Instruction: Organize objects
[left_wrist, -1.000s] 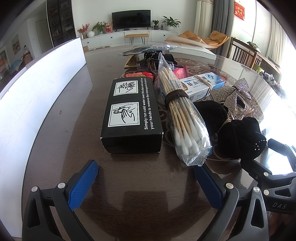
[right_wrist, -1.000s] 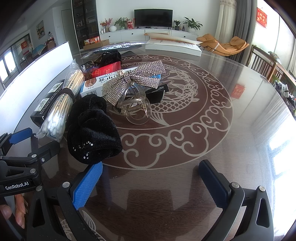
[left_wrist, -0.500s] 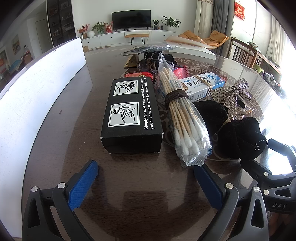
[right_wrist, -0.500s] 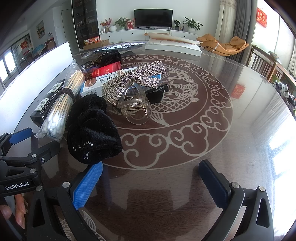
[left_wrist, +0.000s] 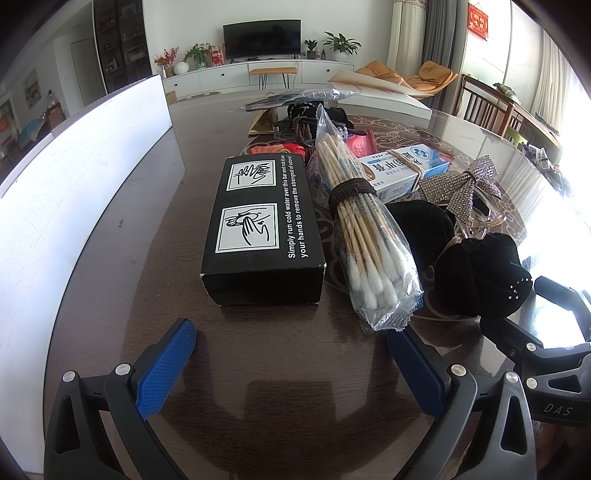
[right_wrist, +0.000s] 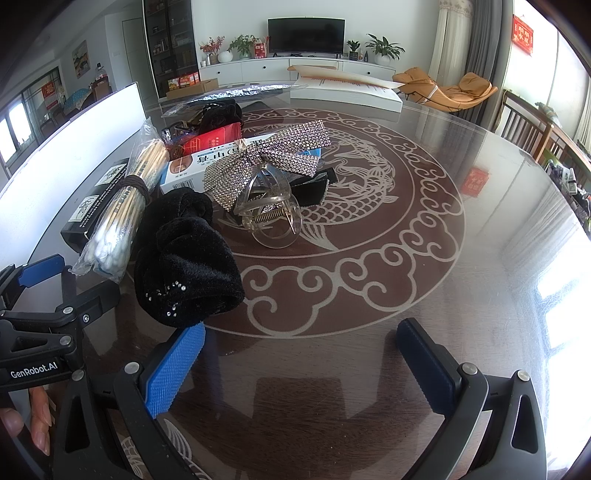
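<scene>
Glass-topped desk (right_wrist: 480, 258): dark, with a pale fish-and-cloud pattern; objects crowd its left half.
Left claw (left_wrist: 291, 362): spread wide, gripping nothing, near the black box (left_wrist: 262, 229).
Right claw (right_wrist: 301, 362): likewise spread and empty, its left finger just beside the black velvet scrunchie (right_wrist: 184, 266).
Progress: judged barely begun; nothing looks sorted, everything lies in one loose cluster.
Count: one black box, one bag of cotton swabs (left_wrist: 365, 236), one blue-and-white carton (left_wrist: 406, 170), one rhinestone bow (right_wrist: 269, 158), one clear hair clip (right_wrist: 269, 214), one scrunchie; the far pile is too jumbled to count.
</scene>
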